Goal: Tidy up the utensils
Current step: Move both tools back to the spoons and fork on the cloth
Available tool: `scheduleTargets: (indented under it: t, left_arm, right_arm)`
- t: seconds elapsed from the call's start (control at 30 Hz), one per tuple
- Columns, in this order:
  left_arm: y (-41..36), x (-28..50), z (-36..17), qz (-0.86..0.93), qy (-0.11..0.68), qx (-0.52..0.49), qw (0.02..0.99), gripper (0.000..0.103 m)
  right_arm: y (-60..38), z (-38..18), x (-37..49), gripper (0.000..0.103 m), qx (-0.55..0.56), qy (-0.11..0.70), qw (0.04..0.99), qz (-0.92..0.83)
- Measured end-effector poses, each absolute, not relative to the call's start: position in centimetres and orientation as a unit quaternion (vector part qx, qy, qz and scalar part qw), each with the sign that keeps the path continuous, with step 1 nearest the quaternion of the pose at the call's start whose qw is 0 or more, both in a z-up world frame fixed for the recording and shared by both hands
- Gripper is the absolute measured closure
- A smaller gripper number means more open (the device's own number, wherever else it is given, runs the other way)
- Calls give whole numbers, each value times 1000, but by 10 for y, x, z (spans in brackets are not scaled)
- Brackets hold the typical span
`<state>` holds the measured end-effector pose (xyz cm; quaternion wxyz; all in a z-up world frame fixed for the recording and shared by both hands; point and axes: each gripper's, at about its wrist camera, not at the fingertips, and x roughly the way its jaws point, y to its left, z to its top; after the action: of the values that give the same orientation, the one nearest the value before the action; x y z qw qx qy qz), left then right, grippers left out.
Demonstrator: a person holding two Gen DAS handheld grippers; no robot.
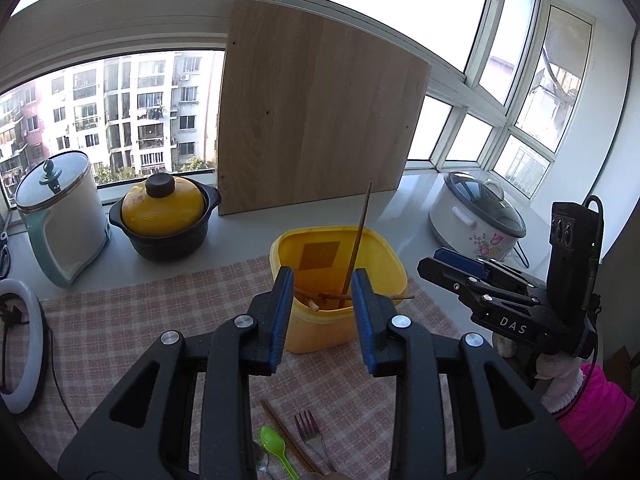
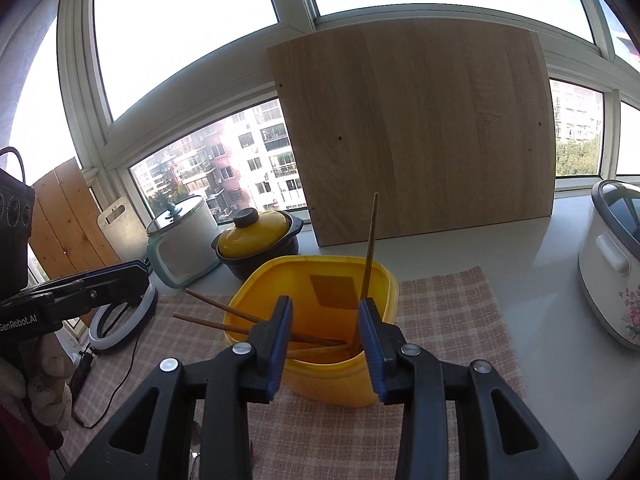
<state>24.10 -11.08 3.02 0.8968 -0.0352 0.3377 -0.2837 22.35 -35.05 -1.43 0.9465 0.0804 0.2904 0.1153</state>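
Observation:
A yellow plastic tub (image 1: 340, 320) (image 2: 320, 380) stands on a pink checked cloth (image 1: 120, 320) (image 2: 440, 312). Wooden chopsticks (image 1: 358, 240) (image 2: 370, 240) rest in it: one leans upright, others lie across the rim. My left gripper (image 1: 322, 320) is open and empty, just in front of the tub. My right gripper (image 2: 324, 344) is open and empty, over the tub's near rim; it also shows in the left wrist view (image 1: 460, 268). On the cloth near me lie a green spoon (image 1: 274, 446), a metal fork (image 1: 310, 432), a chopstick (image 1: 286, 436) and a metal spoon (image 1: 260, 460).
A wooden board (image 1: 316, 112) (image 2: 420, 136) leans on the window behind the tub. A yellow-lidded pot (image 1: 164, 212) (image 2: 258, 236) and a white kettle (image 1: 60, 216) (image 2: 180, 240) stand at the left, a rice cooker (image 1: 476, 216) (image 2: 612, 260) at the right. A ring light (image 1: 20, 340) (image 2: 120, 320) lies far left.

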Motion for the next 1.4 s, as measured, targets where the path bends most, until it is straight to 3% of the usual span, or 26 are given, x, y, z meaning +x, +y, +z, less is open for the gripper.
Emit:
scheduleTargets:
  t: [0.17, 0.33, 0.43, 0.87, 1.1, 1.4]
  left_arm:
    - [-88, 222, 30, -277, 327, -36, 903, 74]
    - [-63, 209, 17, -264, 336, -36, 903, 74]
    - [-49, 206, 0, -259, 357, -39, 897, 74]
    - [-28, 195, -104, -256, 476, -60, 839, 68]
    - [-19, 201, -135, -253, 507, -105, 817, 65]
    - [-17, 210, -162, -254, 535, -137, 794, 65]
  right_arm:
    - [-355, -12, 196, 43, 86, 280, 948, 125]
    - [-358, -19, 173, 20, 99, 277, 945, 142]
    - [-359, -29, 166, 15, 108, 288, 940, 150]
    - [-335, -94, 171, 15, 105, 368, 904, 191]
    - [-314, -127, 184, 16, 98, 415, 879, 214]
    - [-289, -164, 205, 31, 111, 477, 836, 249]
